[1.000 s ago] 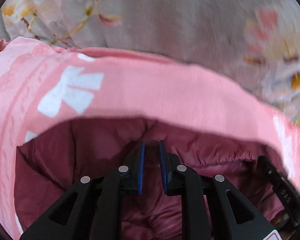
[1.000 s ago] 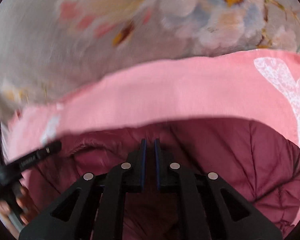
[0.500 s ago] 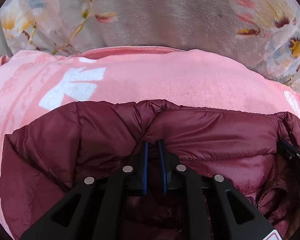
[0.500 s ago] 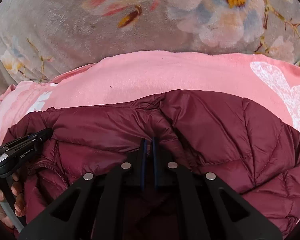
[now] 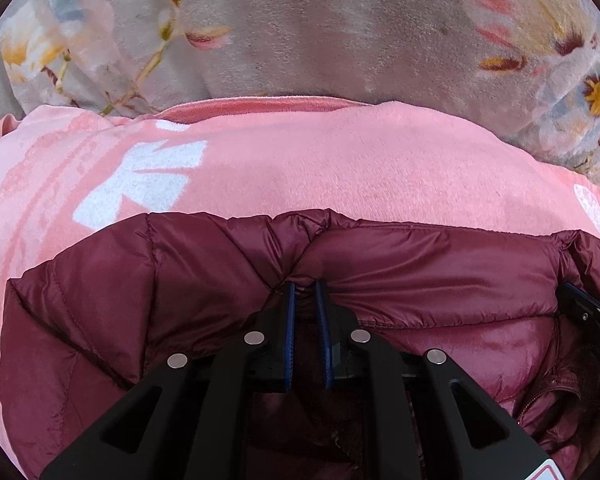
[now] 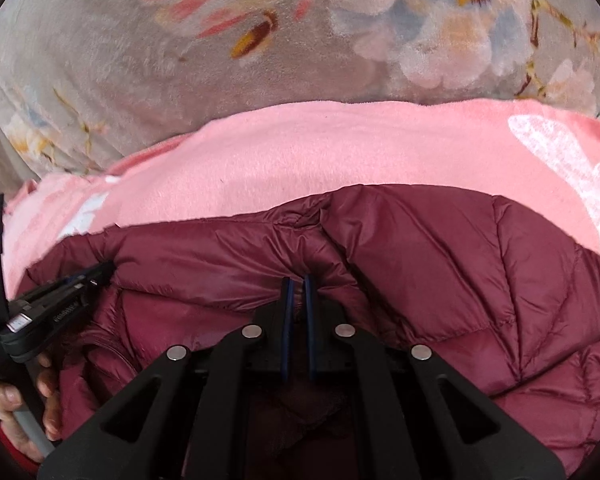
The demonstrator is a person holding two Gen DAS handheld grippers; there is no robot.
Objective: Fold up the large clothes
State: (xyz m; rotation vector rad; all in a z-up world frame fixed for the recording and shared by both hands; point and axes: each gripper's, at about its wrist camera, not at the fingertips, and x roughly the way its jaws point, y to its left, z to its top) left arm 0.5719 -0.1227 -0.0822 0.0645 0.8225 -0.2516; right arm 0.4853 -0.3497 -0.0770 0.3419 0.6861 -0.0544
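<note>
A maroon quilted puffer jacket (image 5: 440,276) lies on a pink blanket (image 5: 300,160). My left gripper (image 5: 305,286) is shut on a pinch of the jacket's fabric near its upper fold. In the right wrist view the same jacket (image 6: 460,272) fills the lower half, and my right gripper (image 6: 297,280) is shut on another pinch of its edge. The left gripper's body (image 6: 56,304) shows at the left of that view, with a hand (image 6: 24,400) on its handle. The right gripper's tip (image 5: 588,316) pokes in at the right of the left wrist view.
The pink blanket (image 6: 340,152) has white bow prints (image 5: 140,184) and covers the surface under the jacket. Beyond it lies a grey plush blanket with a flower pattern (image 5: 320,28) (image 6: 140,60). A zipper (image 5: 540,396) runs along the jacket's right side.
The jacket's top edge has come down from close before both cameras onto the pink blanket, and its outer quilted side now shows. Both grippers keep their hold.
</note>
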